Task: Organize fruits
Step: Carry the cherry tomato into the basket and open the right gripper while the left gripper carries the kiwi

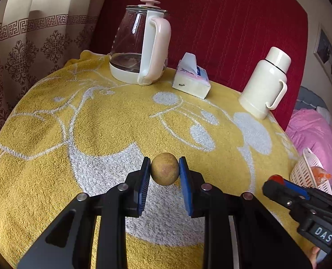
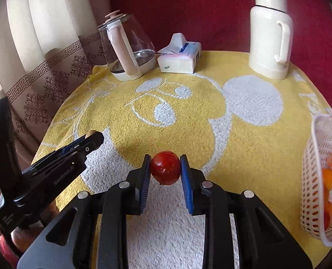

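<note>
My left gripper (image 1: 165,170) is shut on a round yellow-brown fruit (image 1: 165,168), held just above the yellow towel. In the right wrist view the left gripper (image 2: 94,137) comes in from the left with the brown fruit's tip (image 2: 91,133) showing. A glossy red fruit (image 2: 165,167) is pinched between the blue pads of my right gripper (image 2: 165,168), above the towel's white patch. From the left wrist view that gripper (image 1: 275,180) appears low on the right with a bit of the red fruit (image 1: 276,177). A white perforated basket (image 2: 311,179) at the right edge holds several orange, red and tan fruits (image 2: 329,177).
At the back of the towel-covered table (image 1: 98,121) stand a glass kettle with pink handle (image 1: 141,47), a tissue pack (image 1: 191,79) and a cream thermos (image 1: 266,80). Patterned curtains hang on the left, red fabric behind. Pink bedding (image 1: 311,132) lies beyond the basket (image 1: 304,170).
</note>
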A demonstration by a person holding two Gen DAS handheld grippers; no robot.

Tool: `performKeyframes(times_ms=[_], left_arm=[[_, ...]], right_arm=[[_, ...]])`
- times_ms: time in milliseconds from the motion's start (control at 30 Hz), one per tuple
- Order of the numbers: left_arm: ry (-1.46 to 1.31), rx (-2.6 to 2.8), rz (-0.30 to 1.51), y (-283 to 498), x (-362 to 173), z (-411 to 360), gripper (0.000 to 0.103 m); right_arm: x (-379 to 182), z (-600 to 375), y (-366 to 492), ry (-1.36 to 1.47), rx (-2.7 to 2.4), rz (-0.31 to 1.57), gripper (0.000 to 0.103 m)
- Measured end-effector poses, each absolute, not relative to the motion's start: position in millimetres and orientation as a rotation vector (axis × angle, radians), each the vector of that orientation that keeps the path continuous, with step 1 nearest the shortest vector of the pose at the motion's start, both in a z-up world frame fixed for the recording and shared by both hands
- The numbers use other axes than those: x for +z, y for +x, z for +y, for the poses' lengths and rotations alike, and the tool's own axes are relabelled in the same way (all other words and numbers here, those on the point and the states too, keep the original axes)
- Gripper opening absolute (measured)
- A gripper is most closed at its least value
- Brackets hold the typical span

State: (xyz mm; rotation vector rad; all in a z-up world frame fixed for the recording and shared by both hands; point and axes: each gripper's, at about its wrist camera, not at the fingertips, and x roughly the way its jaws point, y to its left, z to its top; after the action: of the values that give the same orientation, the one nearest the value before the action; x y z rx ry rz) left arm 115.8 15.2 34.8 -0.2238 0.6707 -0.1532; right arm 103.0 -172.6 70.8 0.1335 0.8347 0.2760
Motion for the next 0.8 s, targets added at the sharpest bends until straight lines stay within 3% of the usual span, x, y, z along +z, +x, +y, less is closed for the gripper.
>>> performKeyframes(times_ms=[800], left_arm=[[-0.149, -0.263, 0.652, 81.7, 50.2, -27.8, 0.026]], right_arm=[[93.8, -350.9, 8.8, 0.355, -0.066, 0.714, 0.027]])
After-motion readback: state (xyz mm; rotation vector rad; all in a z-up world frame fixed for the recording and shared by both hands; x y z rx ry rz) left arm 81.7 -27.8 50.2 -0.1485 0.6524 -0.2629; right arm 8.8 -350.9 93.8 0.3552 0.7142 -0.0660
